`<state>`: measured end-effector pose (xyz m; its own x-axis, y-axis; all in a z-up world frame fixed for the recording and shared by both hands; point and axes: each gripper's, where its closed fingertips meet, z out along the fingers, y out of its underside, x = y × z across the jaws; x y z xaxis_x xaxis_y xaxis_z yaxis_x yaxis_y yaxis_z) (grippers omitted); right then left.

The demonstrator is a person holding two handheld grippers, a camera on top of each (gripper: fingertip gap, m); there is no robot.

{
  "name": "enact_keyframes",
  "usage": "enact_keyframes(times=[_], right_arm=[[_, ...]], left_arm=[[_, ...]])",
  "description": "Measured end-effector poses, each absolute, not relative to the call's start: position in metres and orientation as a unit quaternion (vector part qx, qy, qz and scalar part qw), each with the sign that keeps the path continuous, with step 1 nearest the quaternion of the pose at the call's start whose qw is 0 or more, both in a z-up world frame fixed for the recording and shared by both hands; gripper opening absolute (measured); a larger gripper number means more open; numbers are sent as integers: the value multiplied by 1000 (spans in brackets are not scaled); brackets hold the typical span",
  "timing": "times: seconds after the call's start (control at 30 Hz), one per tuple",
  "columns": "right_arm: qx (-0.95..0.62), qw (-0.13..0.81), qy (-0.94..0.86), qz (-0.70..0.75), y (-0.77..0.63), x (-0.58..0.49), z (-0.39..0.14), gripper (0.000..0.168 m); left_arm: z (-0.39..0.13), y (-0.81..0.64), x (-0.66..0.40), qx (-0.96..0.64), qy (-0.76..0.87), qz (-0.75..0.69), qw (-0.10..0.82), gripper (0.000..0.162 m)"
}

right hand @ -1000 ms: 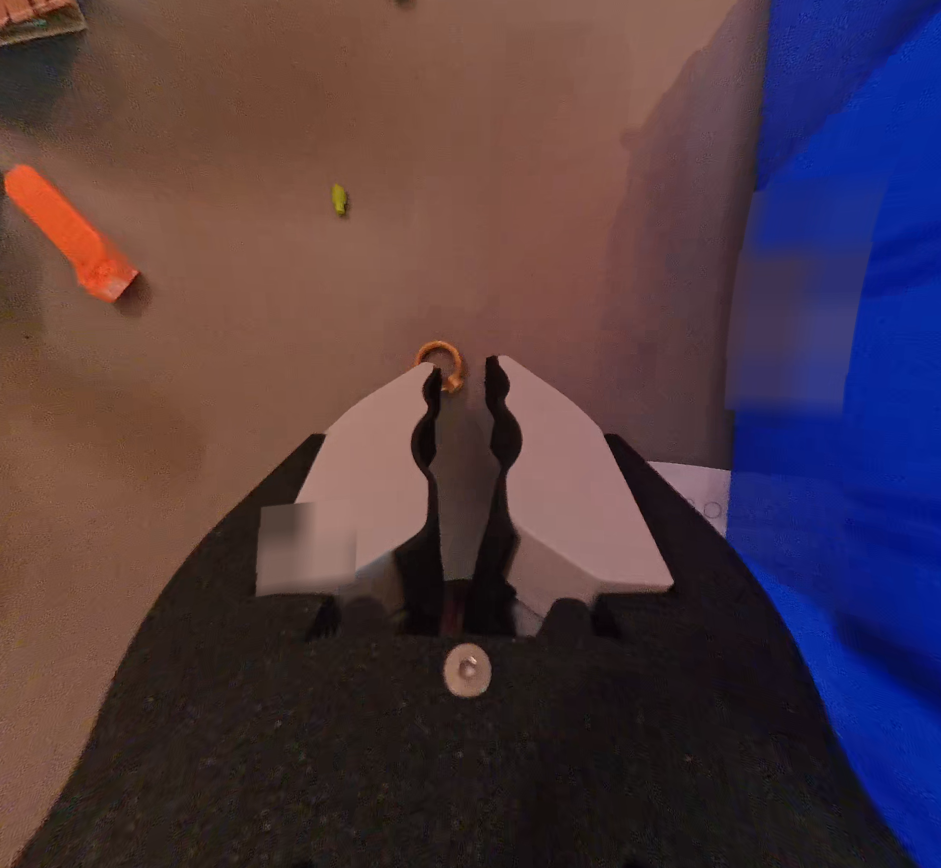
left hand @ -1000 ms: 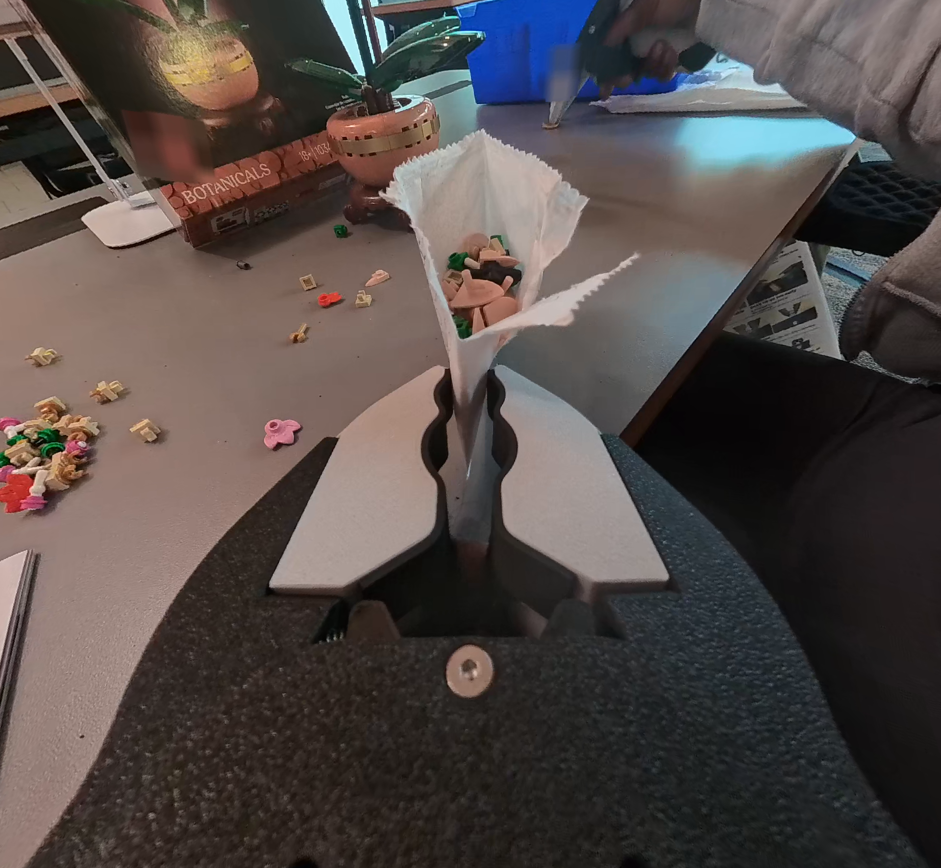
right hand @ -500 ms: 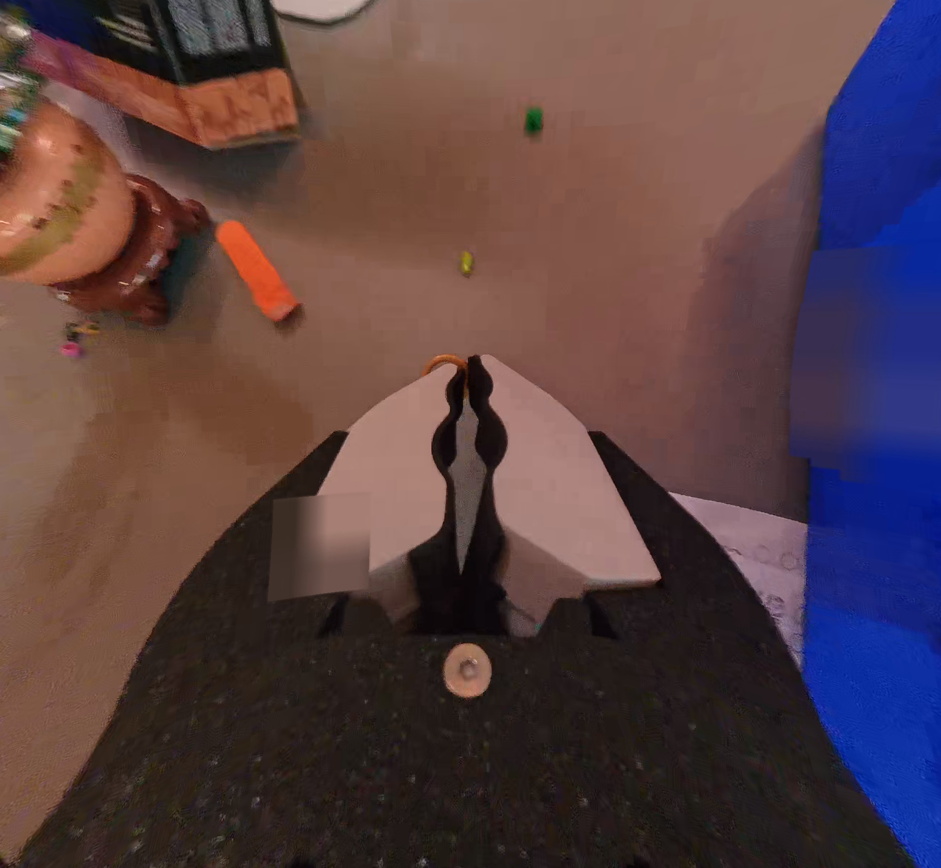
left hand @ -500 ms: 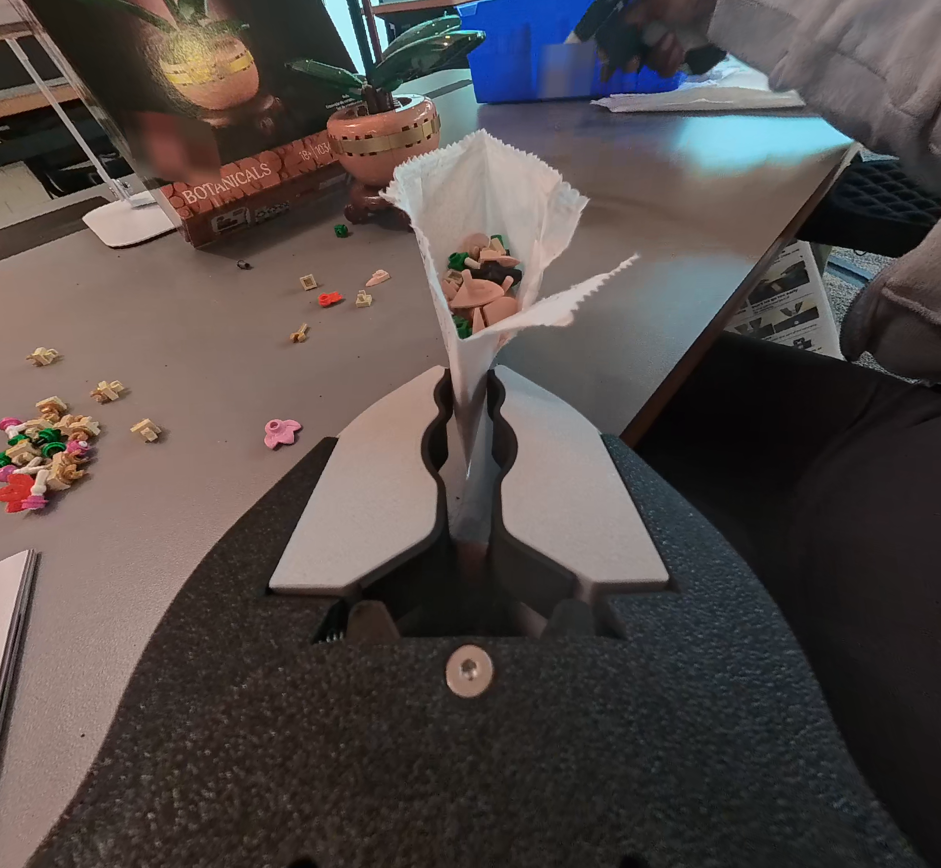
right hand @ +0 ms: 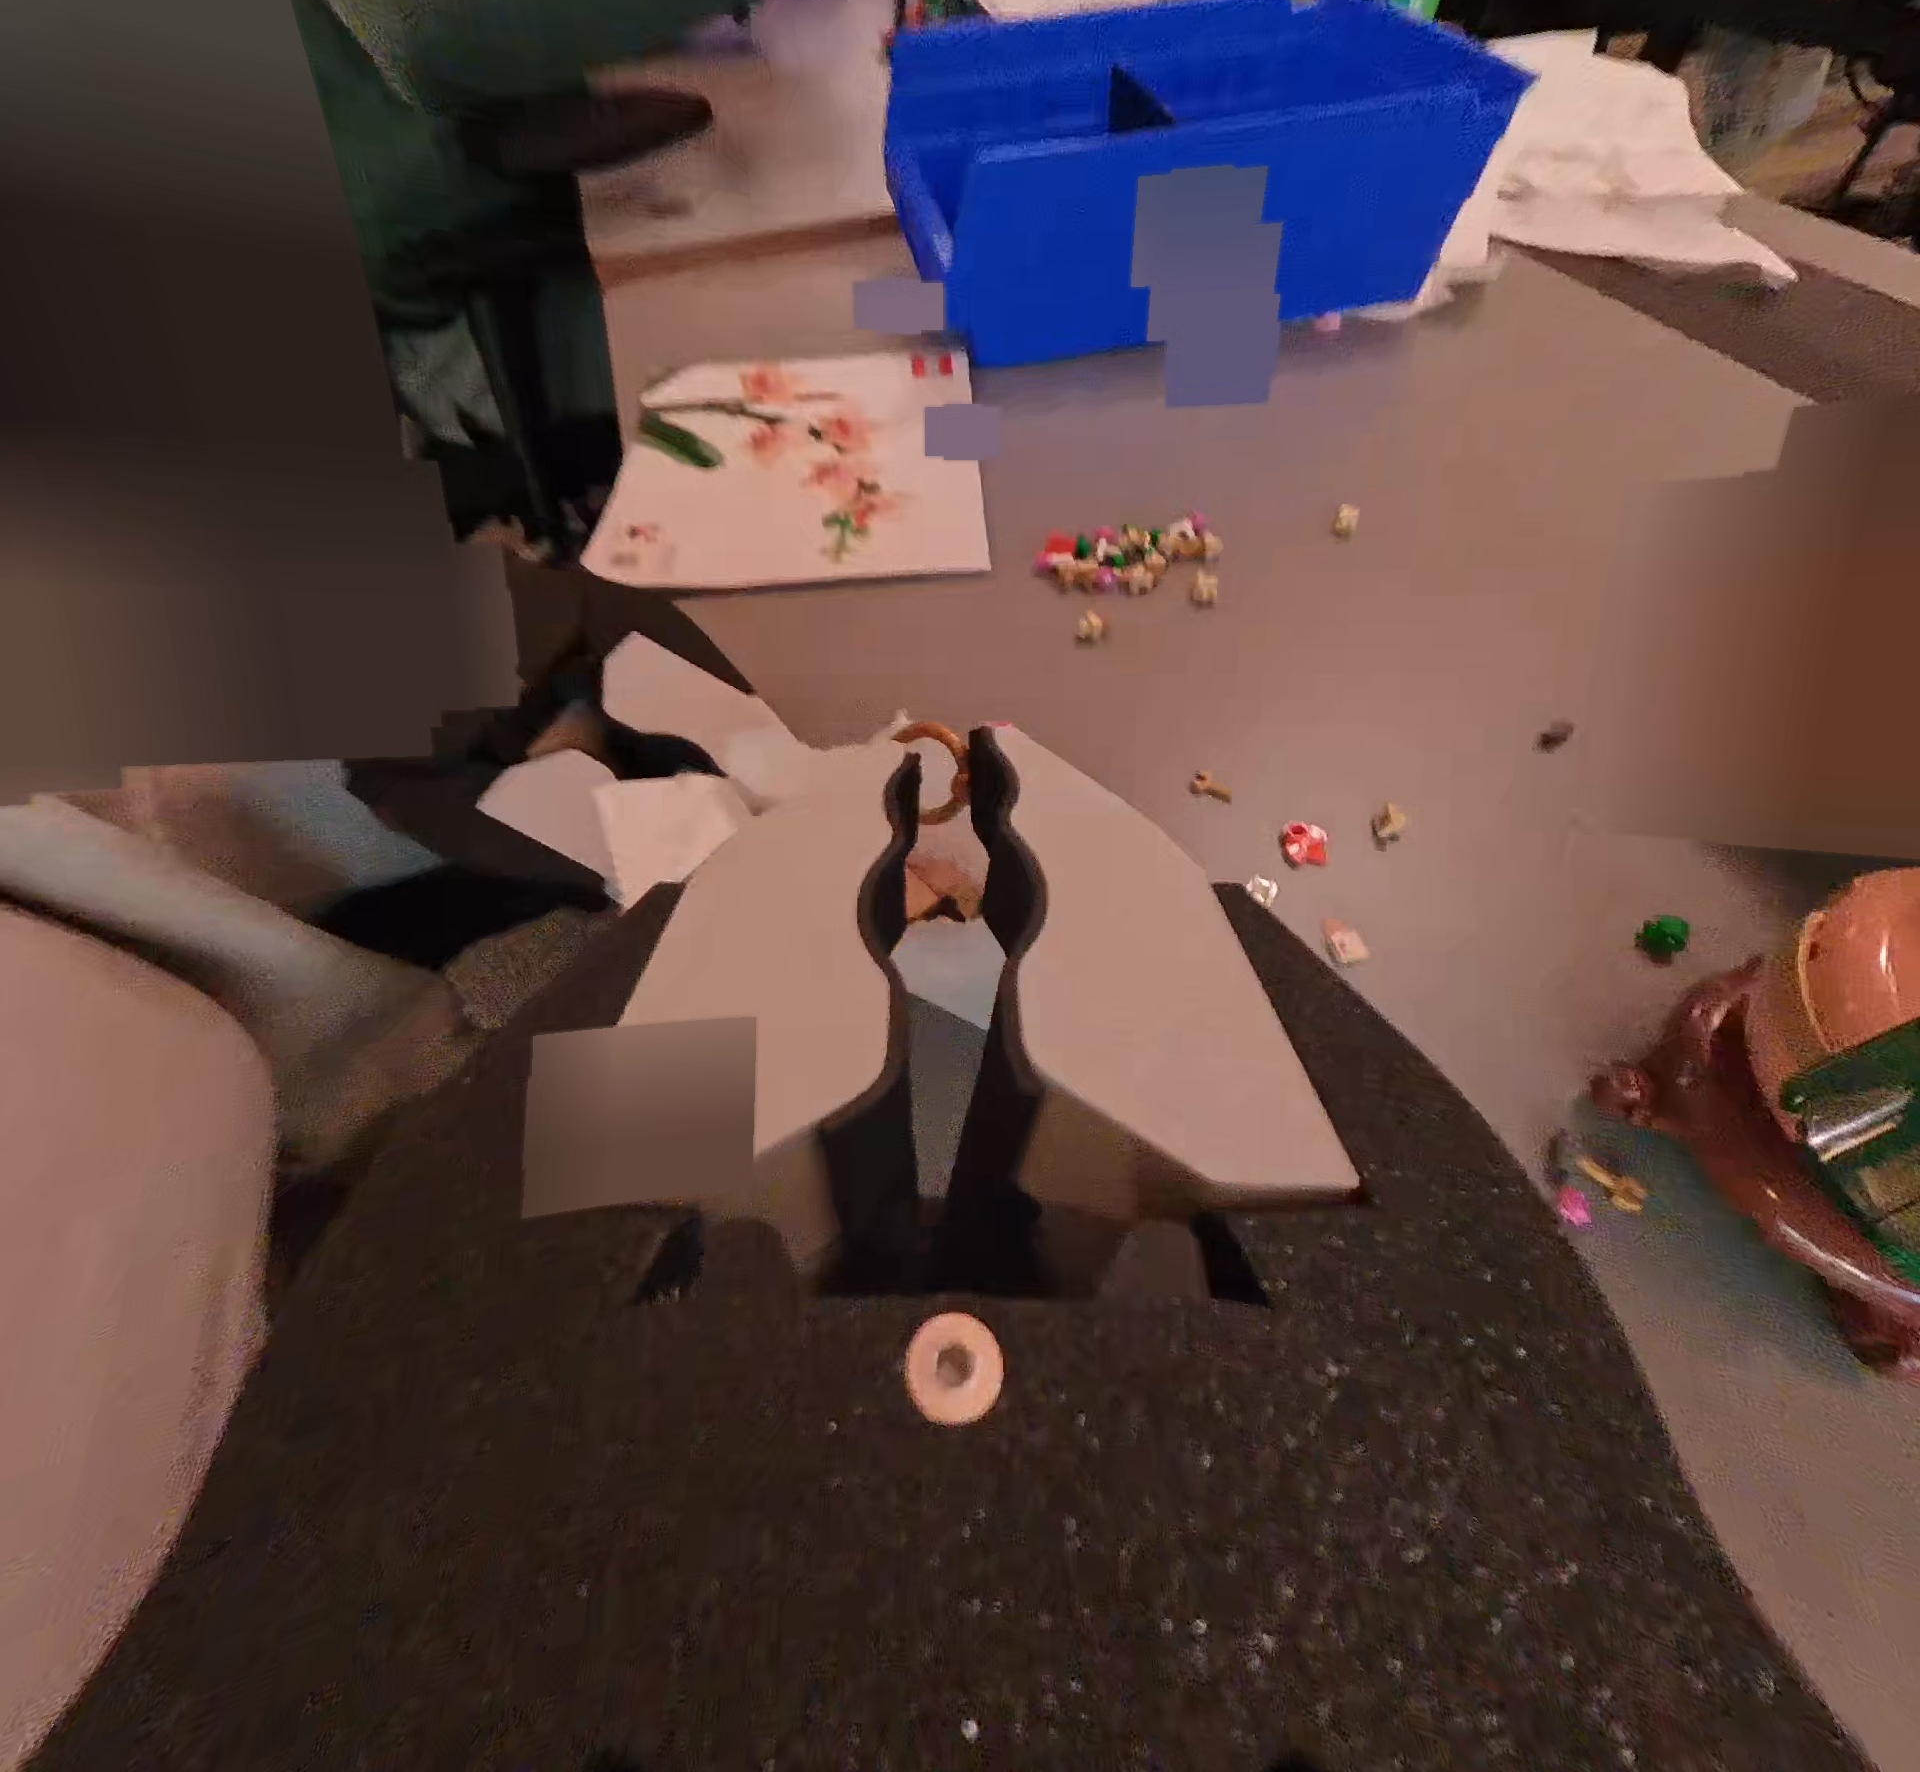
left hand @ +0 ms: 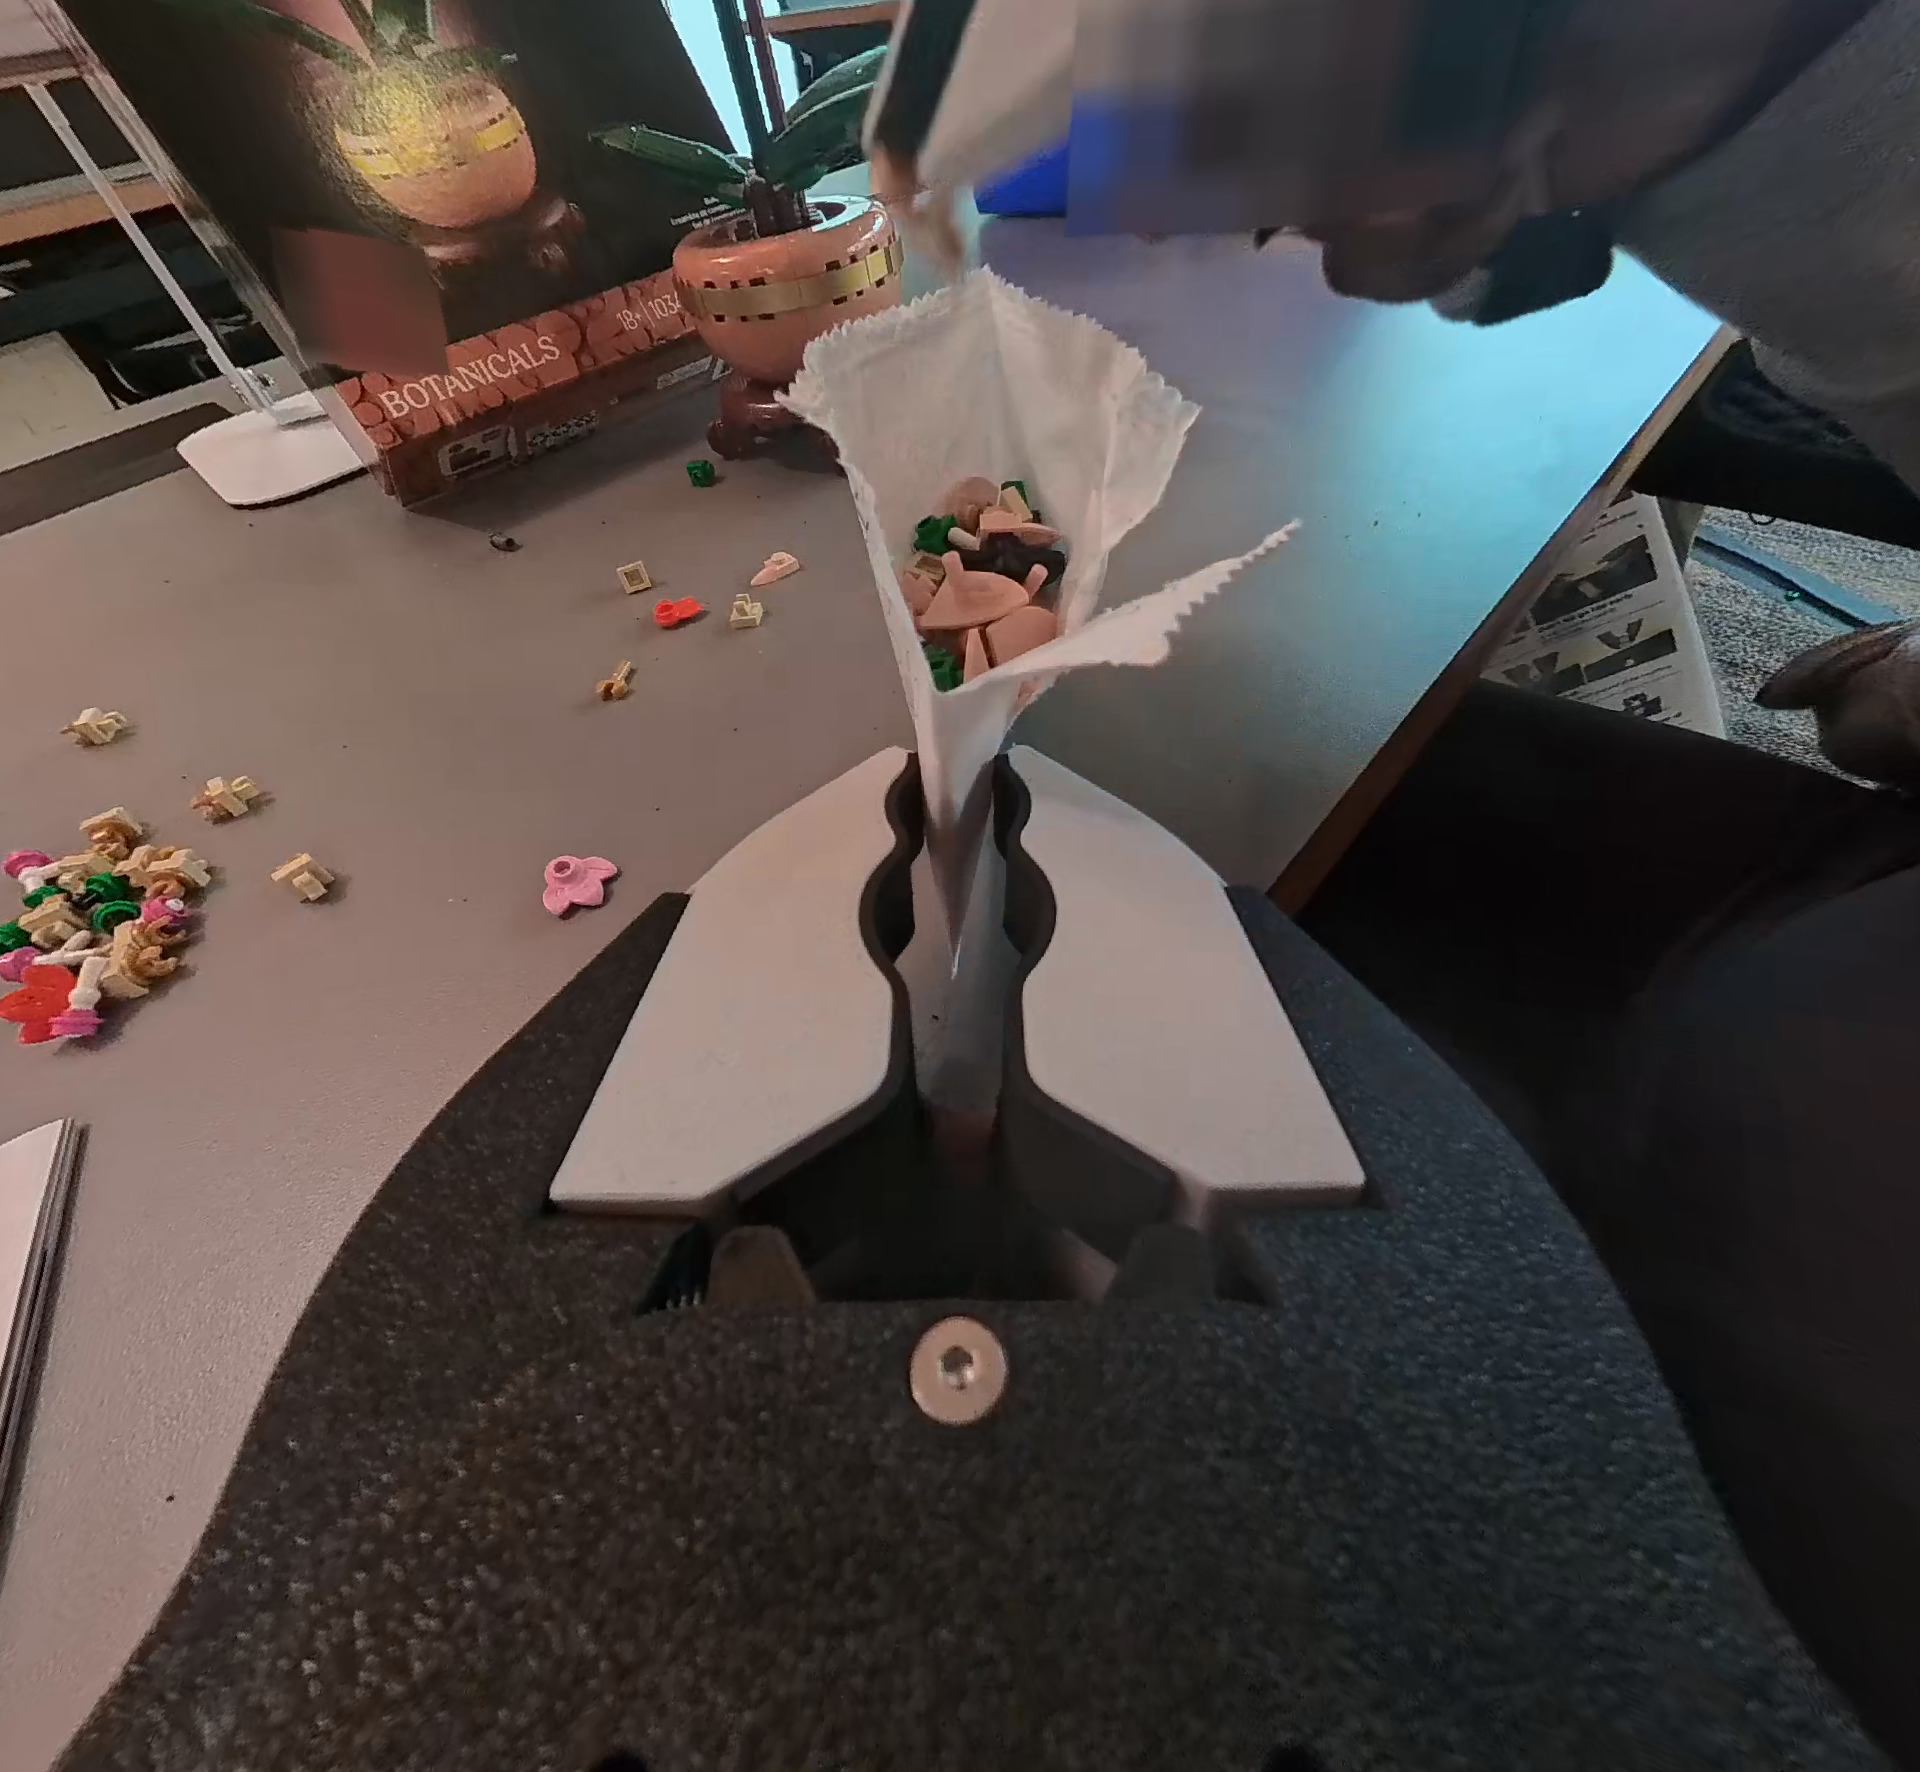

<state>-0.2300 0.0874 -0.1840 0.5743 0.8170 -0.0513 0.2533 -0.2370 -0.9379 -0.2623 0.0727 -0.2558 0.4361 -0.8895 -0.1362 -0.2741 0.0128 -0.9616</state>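
Observation:
My left gripper (left hand: 956, 766) is shut on the pinched lower part of a white paper bag (left hand: 987, 392) and holds it upright, mouth open. Several tan, pink and green brick pieces (left hand: 982, 579) lie inside. My right gripper (right hand: 945, 756) is shut on a small gold ring (right hand: 925, 735) held at its fingertips. It hangs just above the bag's mouth, with the white paper (right hand: 675, 818) and the pieces showing below it. In the left wrist view the right gripper (left hand: 914, 184) is a blur right over the bag's rim, held by a hand in a grey sleeve.
A brick-built plant pot (left hand: 790, 288) and a dark picture box (left hand: 364, 112) stand behind the bag. A blue bin (right hand: 1195, 195) and a flower booklet (right hand: 800, 465) lie farther off. Loose pieces (left hand: 94, 922) are scattered at left. The table edge (left hand: 1455, 662) runs at right. The grippers' ends are close to 9 cm from one another.
My right gripper shut on the gold ring on the table by the blue bin, lifted it and carried it over to the bag's mouth. The left gripper and the bag have stayed still.

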Motion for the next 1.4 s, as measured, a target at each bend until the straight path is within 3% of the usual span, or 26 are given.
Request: enact_keyframes(times=[0.17, 0.3, 0.4, 0.53, 0.63, 0.73, 1.13, 1.23, 1.4], right_arm=[[-753, 473, -375, 263, 86, -228, -202, 22], [-729, 532, -359, 239, 92, -196, -184, 23], [-768, 552, -292, 144, 120, -109, -194, 33], [-860, 476, -179, 51, 163, 32, -241, 49], [-903, 412, -121, 24, 192, 103, -262, 40], [-903, 412, -111, 41, 220, 123, -262, 29], [-926, 354, -126, 38, 238, 124, -289, 21], [-927, 353, -114, 63, 239, 120, -292, 4], [-915, 380, -101, 90, 228, 114, -278, 3]], left_arm=[[-256, 73, -262, -645, 450, -282, 549, 12], [-256, 72, -262, -645, 450, -282, 550, 12], [-255, 72, -262, -645, 449, -284, 549, 12], [-255, 72, -262, -645, 448, -286, 549, 12], [-255, 72, -262, -646, 450, -282, 549, 12], [-256, 73, -261, -648, 449, -281, 547, 12], [-255, 73, -262, -648, 446, -287, 546, 12], [-255, 73, -262, -648, 445, -288, 547, 12], [-255, 73, -262, -648, 445, -289, 546, 12]])
